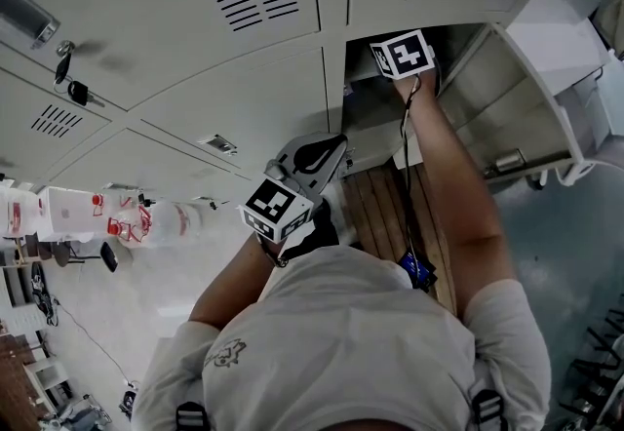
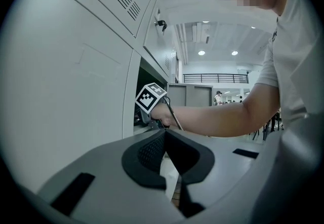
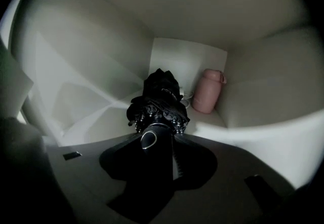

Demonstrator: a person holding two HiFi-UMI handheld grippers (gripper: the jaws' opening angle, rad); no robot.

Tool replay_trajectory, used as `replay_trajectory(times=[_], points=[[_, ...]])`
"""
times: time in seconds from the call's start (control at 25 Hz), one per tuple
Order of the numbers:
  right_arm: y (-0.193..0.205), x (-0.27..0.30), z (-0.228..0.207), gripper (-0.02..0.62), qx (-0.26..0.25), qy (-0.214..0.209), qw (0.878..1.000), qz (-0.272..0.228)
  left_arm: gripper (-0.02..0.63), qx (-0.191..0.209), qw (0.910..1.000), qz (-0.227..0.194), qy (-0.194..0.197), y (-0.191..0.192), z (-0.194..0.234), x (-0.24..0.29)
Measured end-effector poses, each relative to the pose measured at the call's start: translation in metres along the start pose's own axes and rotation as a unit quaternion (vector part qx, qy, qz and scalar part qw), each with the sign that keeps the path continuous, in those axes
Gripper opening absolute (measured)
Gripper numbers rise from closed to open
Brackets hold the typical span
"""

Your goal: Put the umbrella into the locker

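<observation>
Right gripper (image 3: 162,139): jaws spread loosely round the umbrella (image 3: 161,94) handle, apparently not pinching | umbrella lies inside locker (image 3: 101,81), long axis running straight ahead of the jaws, beside pink bottle (image 3: 208,91) | left gripper (image 2: 164,134): pressed together, empty, outside.

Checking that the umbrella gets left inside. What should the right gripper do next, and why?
Probably open the jaws wide to let go. The right gripper is inside the locker with the folded black umbrella between its jaws, its far end near a pink bottle at the back. It is too dark to tell whether the pads press on it, so release before pulling back.
</observation>
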State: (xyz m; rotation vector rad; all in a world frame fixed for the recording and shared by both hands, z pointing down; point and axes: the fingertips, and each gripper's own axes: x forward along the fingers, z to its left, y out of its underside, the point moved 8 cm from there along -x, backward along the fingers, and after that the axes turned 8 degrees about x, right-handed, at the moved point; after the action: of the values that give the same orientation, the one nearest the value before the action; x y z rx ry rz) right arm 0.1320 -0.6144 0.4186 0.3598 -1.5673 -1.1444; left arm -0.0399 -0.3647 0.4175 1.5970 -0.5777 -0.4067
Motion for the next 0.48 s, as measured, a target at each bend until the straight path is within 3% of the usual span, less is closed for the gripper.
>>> replay_trajectory(times=[0.24,0.48], points=[[0.0006,0.0013,0.0017,0.196,-0.012,-0.006,1.000,0.008,0.011,0.002,1.0000,0.007,-0.004,0.0018,-0.0030,-0.0049],[0.0022,-0.0017,0.0035,0.247,-0.008,-0.021,1.000,0.011,0.011,0.001,1.0000,0.008,-0.005,0.0005,-0.0064,-0.0068]])
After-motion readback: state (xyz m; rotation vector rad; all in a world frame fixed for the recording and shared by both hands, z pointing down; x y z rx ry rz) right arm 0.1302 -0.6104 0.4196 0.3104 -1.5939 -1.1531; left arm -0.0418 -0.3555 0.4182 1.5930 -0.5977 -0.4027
